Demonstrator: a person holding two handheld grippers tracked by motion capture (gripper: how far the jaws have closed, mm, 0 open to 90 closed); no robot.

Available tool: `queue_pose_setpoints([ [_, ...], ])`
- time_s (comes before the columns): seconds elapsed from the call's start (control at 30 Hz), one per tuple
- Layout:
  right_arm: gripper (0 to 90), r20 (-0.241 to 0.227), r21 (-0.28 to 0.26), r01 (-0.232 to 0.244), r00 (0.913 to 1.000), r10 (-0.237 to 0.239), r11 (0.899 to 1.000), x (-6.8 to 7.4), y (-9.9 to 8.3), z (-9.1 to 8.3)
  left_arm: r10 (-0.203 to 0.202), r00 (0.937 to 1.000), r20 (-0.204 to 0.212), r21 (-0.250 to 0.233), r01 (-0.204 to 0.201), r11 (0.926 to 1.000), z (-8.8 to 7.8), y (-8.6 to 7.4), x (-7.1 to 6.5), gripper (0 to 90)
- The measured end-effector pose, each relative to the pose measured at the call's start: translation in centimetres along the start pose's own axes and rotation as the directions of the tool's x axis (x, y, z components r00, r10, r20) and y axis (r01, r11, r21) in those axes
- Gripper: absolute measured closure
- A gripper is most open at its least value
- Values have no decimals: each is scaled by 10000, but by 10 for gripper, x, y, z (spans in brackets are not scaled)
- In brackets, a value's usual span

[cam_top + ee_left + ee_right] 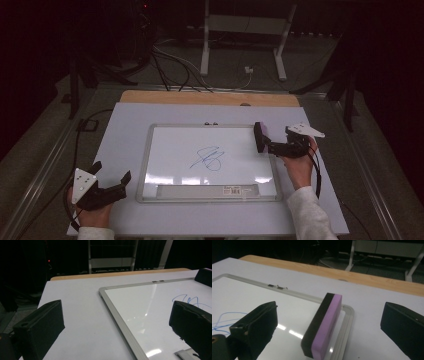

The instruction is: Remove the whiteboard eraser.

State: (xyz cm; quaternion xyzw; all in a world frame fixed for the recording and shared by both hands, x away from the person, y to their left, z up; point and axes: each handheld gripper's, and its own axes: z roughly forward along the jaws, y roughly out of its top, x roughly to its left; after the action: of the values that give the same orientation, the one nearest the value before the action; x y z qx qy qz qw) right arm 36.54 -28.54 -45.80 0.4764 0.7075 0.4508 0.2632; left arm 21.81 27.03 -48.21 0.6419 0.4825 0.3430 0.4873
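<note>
Two grippers: both stand with jaws spread wide and nothing clamped between them.
Right gripper (pixel 267 145): sits right of centre in the high view, jaws pointing left toward the eraser; in the right gripper view its two black jaws rise at the lower left and lower right corners, well apart, with the eraser in the gap between them and touching neither.
Eraser (pixel 323 325): a block with a black felt side and a purple foam side, standing on its long edge at the whiteboard's upper right corner; in the right gripper view it fills the lower middle, resting on the board surface just inside the frame. In the high view it shows at (pixel 260 136), just off the right gripper's jaw tips.
Left gripper (pixel 111 176): lower left of the high view, held over the white table sheet just left of the whiteboard's lower left corner; jaws wide open, gripping nothing. In the left gripper view one jaw stands at the lower left over the sheet, the other at the lower right over the board.
Whiteboard (pixel 165 145): silver-framed, lying flat in the middle of the high view, with a pen tray along its lower edge.
Scribble (pixel 209 158): blue marker lines near the centre of the board, well left of the eraser; partly visible at the right edge of the left gripper view.
Hands: right hand (pixel 298 165) holds its gripper from below at the board's right edge; left hand (pixel 92 216) is at the bottom left corner.
Table (pixel 125 130): white sheet over a wooden top, whose bare strip shows along the upper edge.
</note>
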Motion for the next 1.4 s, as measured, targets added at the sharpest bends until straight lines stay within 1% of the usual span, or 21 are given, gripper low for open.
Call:
queue_pose_setpoints([
  [0.17, 14, 66, 377, -268, 9996, 266, 9989, -5, -2, 11, 2, 10000, -2, 1, -2, 10000, 0, 0, 0, 6],
  [0.3, 16, 105, 508, -358, 9993, 353, 9981, -8, -2, 15, 15, 10000, 7, 2, -15, 10000, 0, 0, 0, 6],
  [0.37, 16, 122, 605, -478, 9988, 472, 9970, -9, -2, 18, 15, 10000, 11, 2, -15, 10000, 0, 0, 0, 6],
  [0.43, 41, 197, 746, -603, 9981, 590, 9954, -12, -3, 22, 20, 10000, 18, 0, -20, 10000, 0, 0, 0, 6],
  [0.57, 55, 224, 880, -752, 9970, 735, 9933, -15, -3, 25, 29, 10000, 20, -9, -29, 10000, 0, 0, 0, 6],
  [0.7, 74, 264, 1170, -927, 9956, 902, 9888, -17, -5, 29, 31, 10000, 19, -15, -31, 10000, 0, 0, 0, 6],
  [0.77, 128, 436, 1372, -1023, 9943, 971, 9853, -18, -7, 31, 23, 10000, 19, -15, -23, 10000, 0, 0, 0, 6],
  [0.83, 167, 484, 1489, -1099, 9934, 1037, 9827, -19, -8, 32, 30, 10000, 16, -23, -30, 10000, 0, 0, 0, 6],
  [0.87, 182, 584, 1581, -1147, 9926, 1066, 9807, -19, -8, 33, 30, 10000, 18, -24, -30, 10000, 0, 0, 0, 6],
  [0.9, 182, 584, 1581, -1147, 9926, 1066, 9807, -19, -8, 33, 29, 10000, 19, -15, -29, 10000, 0, 0, 0, 6],
  [0.93, 224, 675, 1731, -1134, 9924, 1031, 9784, -18, -9, 35, 37, 10000, 11, -6, -37, 10000, 0, 0, 0, 6],
  [1.0, 263, 556, 1866, -1172, 9925, 1086, 9754, -17, -10, 36, 52, 10000, 17, -6, -52, 10000, 0, 0, 0, 6],
  [1.03, 263, 556, 1866, -1172, 9925, 1086, 9754, -17, -10, 36, 50, 10000, 10, -8, -50, 10000, 0, 0, 0, 6],
  [1.07, 338, 325, 1902, -1394, 9902, 1357, 9718, -18, -10, 37, 47, 10000, 11, -6, -47, 10000, 0, 0, 0, 6],
  [1.1, 338, 325, 1902, -1394, 9902, 1357, 9718, -18, -10, 37, 45, 10000, 16, -9, -45, 10000, 0, 0, 0, 6],
  [1.13, 359, 207, 1967, -1448, 9894, 1435, 9697, -18, -10, 37, 47, 10000, 13, -10, -47, 10000, 0, 0, 0, 6],
  [1.17, 400, 40, 2037, -1541, 9877, 1566, 9668, -17, -9, 38, 43, 10000, 15, -12, -43, 10000, 0, 0, -1, 6],
  [1.23, 410, 8, 2067, -1569, 9871, 1602, 9657, -17, -9, 38, 40, 10000, 23, -16, -40, 10000, 0, 0, -1, 6],
  [1.3, 416, -32, 2120, -1733, 9840, 1780, 9618, -17, -9, 39, 41, 10000, 32, -24, -41, 10000, 0, 0, -1, 6],
  [1.33, 416, -32, 2120, -1733, 9840, 1780, 9618, -17, -9, 39, 47, 10000, 31, -26, -47, 10000, 0, 0, -1, 6],
  [1.4, 414, -245, 2160, -1866, 9802, 1964, 9584, -16, -9, 40, 34, 10000, 35, -25, -34, 10000, 0, 0, -1, 6],
])
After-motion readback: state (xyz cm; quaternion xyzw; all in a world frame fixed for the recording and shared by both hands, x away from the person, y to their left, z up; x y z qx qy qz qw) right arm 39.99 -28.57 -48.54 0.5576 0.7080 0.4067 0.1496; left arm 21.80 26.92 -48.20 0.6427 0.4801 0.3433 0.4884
